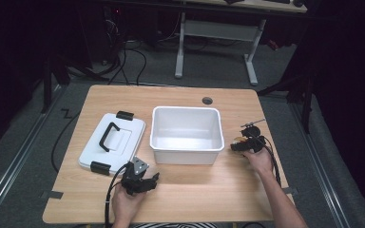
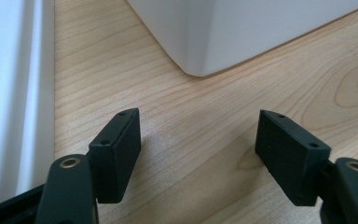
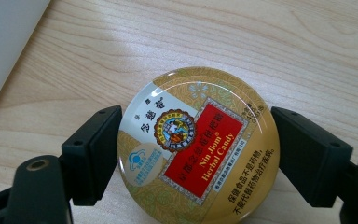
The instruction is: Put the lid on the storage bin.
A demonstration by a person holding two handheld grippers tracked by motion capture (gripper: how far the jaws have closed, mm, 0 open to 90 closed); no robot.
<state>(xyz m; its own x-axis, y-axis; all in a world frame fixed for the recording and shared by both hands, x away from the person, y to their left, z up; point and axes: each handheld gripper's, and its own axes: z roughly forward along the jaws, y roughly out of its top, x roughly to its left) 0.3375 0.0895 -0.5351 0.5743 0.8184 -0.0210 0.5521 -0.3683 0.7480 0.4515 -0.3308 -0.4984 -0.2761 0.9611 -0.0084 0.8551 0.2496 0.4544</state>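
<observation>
A round gold candy tin (image 3: 200, 182) with a red label lies flat on the wooden table (image 1: 180, 190), right of the white bin (image 1: 185, 110). My right gripper (image 3: 196, 140) has one black pad against each side of the tin's rim, so it is shut on the tin. From above, that gripper (image 1: 241, 144) and the tin (image 1: 239, 139) sit near the bin's right wall. My left gripper (image 2: 198, 140) stands open over bare wood with nothing between its pads. In the high view it (image 1: 153, 179) rests near the front edge, just before the bin's front left corner.
The bin is empty. Its white lid (image 1: 126, 142) with a black handle (image 1: 108, 135) and black clips lies flat left of it. A round cable hole (image 1: 207, 100) sits at the table's back. The bin's corner (image 2: 200, 56) and the lid's edge (image 2: 9, 93) flank the left gripper.
</observation>
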